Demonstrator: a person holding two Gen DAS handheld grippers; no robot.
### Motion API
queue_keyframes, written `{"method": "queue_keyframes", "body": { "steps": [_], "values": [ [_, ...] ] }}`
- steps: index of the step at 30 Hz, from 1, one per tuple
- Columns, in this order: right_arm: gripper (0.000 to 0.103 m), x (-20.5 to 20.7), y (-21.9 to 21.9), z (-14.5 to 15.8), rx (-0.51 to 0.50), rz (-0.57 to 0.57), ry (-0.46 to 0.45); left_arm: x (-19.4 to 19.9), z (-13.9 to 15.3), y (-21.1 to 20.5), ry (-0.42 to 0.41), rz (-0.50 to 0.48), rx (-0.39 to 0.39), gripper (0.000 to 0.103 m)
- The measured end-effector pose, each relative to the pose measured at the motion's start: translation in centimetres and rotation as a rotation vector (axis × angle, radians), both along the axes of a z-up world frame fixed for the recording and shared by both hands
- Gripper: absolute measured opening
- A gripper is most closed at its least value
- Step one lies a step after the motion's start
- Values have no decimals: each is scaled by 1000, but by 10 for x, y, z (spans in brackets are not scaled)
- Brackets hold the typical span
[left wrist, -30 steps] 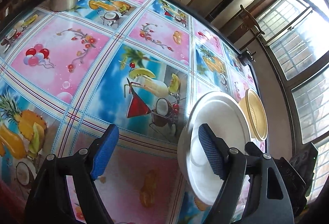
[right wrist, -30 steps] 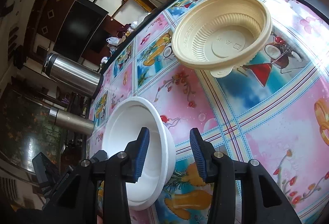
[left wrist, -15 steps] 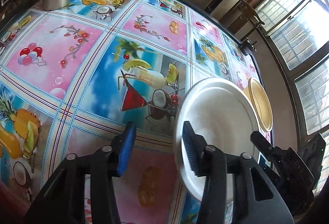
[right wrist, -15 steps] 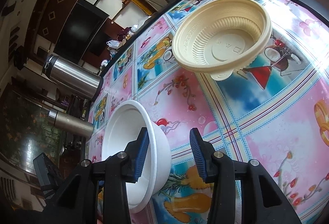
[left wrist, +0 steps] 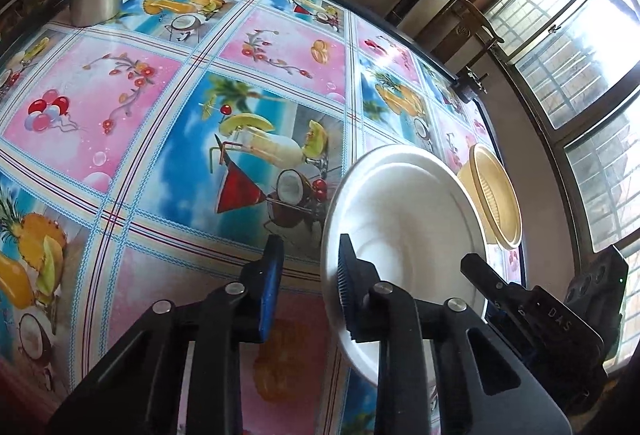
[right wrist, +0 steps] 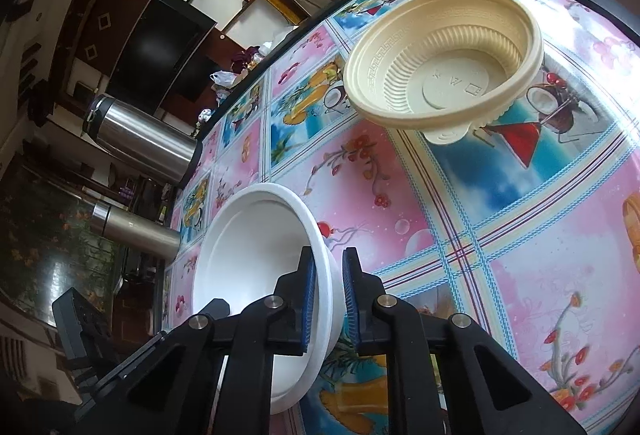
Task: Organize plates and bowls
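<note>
Two grippers on one white bowl [right wrist: 256, 267] | right gripper [right wrist: 326, 299] nearly pinched on rim | left gripper [left wrist: 306, 287] half-open straddling opposite rim | bowl tilted on fruit-print tablecloth [left wrist: 200, 139] | next, probably: clamp, lift, nest into beige ribbed bowl [right wrist: 444, 63]

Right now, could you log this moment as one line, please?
right gripper: gripping white bowl rim | left gripper: open | tan bowl: on table

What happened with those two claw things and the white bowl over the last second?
The right gripper narrowed its fingers onto the white bowl's rim, one inside, one outside. The left gripper also narrowed, straddling the opposite rim, still with a gap. The beige bowl and the two steel flasks stayed put.
</note>
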State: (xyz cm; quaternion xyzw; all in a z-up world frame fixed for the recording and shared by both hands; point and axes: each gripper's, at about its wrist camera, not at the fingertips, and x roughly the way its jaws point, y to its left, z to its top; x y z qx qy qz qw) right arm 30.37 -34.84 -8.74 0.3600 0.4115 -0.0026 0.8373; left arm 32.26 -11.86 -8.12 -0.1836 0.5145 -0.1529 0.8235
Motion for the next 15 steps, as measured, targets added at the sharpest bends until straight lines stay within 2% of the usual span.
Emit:
{"method": "queue_keyframes", "body": {
  "steps": [5, 15],
  "values": [
    [8, 0, 3, 0, 8, 4, -7, -3, 2, -4, -17, -16, -11, 6],
    [8, -7, 3, -3, 49, -3, 9, -13, 7, -3, -32, -6, -4, 5]
  ]
}}
